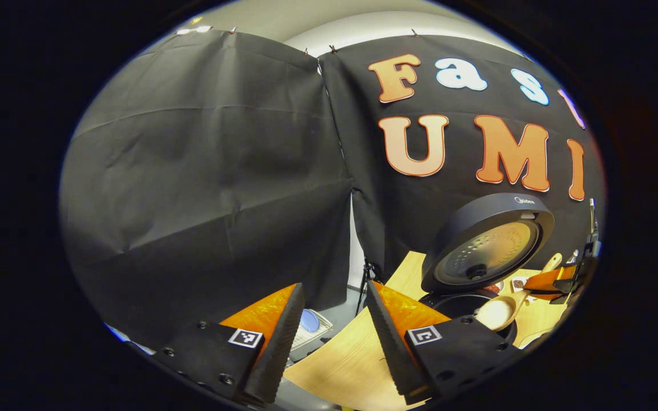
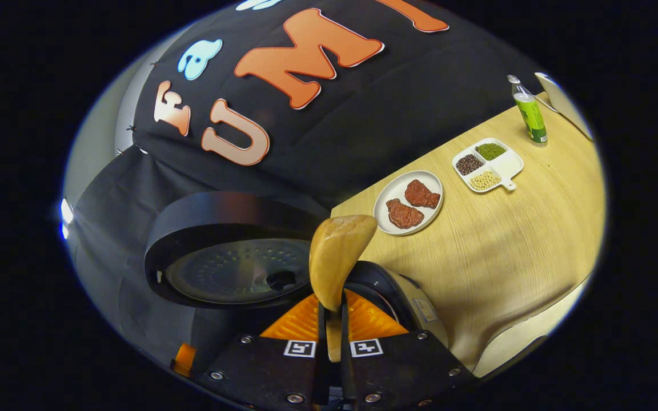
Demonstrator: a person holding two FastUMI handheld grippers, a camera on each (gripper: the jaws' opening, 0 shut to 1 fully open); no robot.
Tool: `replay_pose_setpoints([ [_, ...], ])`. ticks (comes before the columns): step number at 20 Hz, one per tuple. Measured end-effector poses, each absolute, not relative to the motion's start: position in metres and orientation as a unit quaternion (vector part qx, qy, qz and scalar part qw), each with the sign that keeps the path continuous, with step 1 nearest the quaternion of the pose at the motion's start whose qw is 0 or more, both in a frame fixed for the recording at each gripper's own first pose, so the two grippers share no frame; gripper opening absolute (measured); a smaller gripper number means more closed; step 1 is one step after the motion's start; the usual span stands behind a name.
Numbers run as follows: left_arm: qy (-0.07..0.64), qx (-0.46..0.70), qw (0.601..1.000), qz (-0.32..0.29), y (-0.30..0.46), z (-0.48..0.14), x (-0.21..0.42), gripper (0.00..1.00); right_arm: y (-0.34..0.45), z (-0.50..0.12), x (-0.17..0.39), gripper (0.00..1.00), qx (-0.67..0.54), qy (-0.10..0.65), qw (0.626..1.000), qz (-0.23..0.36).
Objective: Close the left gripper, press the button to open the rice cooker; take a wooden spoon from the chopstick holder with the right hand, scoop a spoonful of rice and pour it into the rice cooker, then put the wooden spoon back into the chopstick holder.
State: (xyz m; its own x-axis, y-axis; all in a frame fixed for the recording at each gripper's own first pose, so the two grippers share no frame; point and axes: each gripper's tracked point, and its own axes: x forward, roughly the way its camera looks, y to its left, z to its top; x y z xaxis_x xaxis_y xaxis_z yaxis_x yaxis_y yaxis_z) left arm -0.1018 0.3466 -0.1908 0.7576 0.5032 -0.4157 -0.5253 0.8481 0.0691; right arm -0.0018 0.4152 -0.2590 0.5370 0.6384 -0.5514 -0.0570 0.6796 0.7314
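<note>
**Wooden spoon tipping over the open cooker: spill risk at the rim**

Wood is being pinched hard: the right gripper (image 2: 332, 337) is pressing both fingers together on the handle of the wooden spoon (image 2: 337, 257), whose bowl is rising just in front of the camera, back side facing it. In the left gripper view the same spoon's bowl, pale with rice, is hanging over the dark mouth of the rice cooker (image 1: 466, 302), under its raised lid (image 1: 486, 242). The left gripper (image 1: 329, 331) is idling with its fingers spread wide, holding nothing, near the counter (image 1: 352, 354) edge.

The likely trouble is aim: if the spoon is tilting while part of the bowl sits outside the rim, grains would be scattering onto the counter. The thin handle could also be twisting in the pinch. Farther off, a plate of meat (image 2: 409, 202), a divided dish of beans (image 2: 486, 165) and a green bottle (image 2: 530, 117) are sitting well apart from the pour.
</note>
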Motion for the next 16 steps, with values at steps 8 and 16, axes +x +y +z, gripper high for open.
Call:
replay_pose_setpoints([
  [8,0.224,-0.031,0.934,0.276,0.354,-0.202,-0.105,0.70,0.419,-0.263,-0.004,0.08,0.283,0.417,0.836,0.216],
  [16,0.223,-0.027,0.937,0.269,0.349,-0.205,-0.102,0.70,0.420,-0.258,-0.005,0.07,0.234,0.393,0.862,0.221],
])
